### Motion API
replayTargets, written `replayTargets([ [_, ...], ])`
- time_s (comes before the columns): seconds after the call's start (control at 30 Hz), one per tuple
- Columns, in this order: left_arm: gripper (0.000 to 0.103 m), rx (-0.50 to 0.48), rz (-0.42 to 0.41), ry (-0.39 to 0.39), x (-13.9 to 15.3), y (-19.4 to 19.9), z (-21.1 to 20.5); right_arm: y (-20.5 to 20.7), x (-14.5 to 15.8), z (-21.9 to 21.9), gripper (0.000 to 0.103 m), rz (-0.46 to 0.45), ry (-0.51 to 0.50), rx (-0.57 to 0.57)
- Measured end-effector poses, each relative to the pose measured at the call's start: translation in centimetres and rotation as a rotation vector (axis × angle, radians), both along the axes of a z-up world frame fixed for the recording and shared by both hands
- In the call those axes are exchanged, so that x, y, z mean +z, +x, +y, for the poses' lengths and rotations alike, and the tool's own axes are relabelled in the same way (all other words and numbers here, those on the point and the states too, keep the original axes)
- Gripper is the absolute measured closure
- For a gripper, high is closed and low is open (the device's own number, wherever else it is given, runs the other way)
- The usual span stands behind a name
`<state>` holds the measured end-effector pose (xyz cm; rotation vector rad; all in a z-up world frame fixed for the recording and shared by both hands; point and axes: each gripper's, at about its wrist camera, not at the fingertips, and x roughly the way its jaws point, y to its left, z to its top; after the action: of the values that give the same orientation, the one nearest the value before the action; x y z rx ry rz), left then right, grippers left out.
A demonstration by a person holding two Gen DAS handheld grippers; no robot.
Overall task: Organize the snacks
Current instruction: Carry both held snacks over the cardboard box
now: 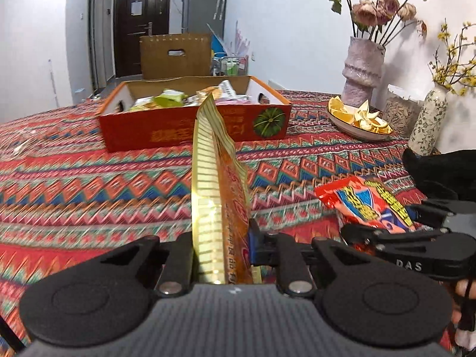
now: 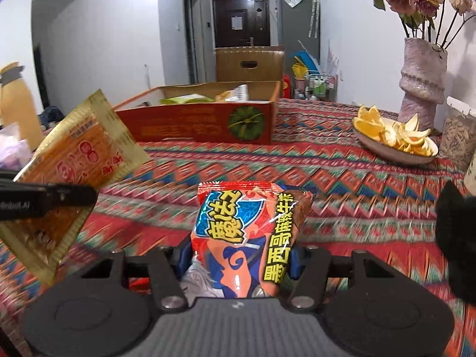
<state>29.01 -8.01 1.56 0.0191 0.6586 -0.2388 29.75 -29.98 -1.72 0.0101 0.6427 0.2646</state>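
Observation:
My left gripper (image 1: 221, 255) is shut on a gold and orange snack packet (image 1: 214, 178), held edge-on above the patterned tablecloth; the packet also shows at the left of the right wrist view (image 2: 74, 163). My right gripper (image 2: 236, 260) is shut on a red and blue snack bag (image 2: 247, 229); the bag also shows at the right of the left wrist view (image 1: 369, 202). A red cardboard box (image 1: 178, 131) holding several snacks stands farther back on the table; it also shows in the right wrist view (image 2: 193, 125).
A plate of orange peel (image 2: 395, 145) sits at the right, beside a pink vase of dried roses (image 2: 422, 83), a floral vase (image 1: 427, 122) and a jar of seeds (image 2: 456, 139). A brown cardboard box (image 1: 175, 56) stands behind the table.

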Motion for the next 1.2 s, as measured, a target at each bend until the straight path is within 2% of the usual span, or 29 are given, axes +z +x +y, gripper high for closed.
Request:
replayTargets([
  [0.37, 0.087, 0.055, -0.021, -0.043, 1.1, -6.0, 5.6, -6.0, 0.6, 5.0, 0.046, 0.008, -0.006, 0.046],
  [0.67, 0.087, 0.062, -0.049, -0.081, 1.7, -6.6, 7.8, -7.4, 1.7, 7.5, 0.046, -0.031, -0.029, 0.056],
  [0.87, 0.087, -0.002, -0.128, -0.099, 5.8, -3.4, 9.0, -5.0, 4.5, 8.4, 0.046, -0.090, -0.040, 0.124],
  [0.93, 0.087, 0.013, -0.162, -0.074, 7.0, -1.4, 9.1, -3.2, 5.7, 8.5, 0.046, -0.105, -0.042, 0.162],
  [1.03, 0.087, 0.041, -0.190, -0.050, 8.1, 2.3, 9.1, -0.1, 7.4, 8.7, 0.046, -0.140, -0.037, 0.198],
  [1.2, 0.087, 0.063, -0.193, -0.082, 9.3, 10.3, 9.6, 7.5, 10.1, 9.0, 0.046, -0.178, 0.000, 0.229],
])
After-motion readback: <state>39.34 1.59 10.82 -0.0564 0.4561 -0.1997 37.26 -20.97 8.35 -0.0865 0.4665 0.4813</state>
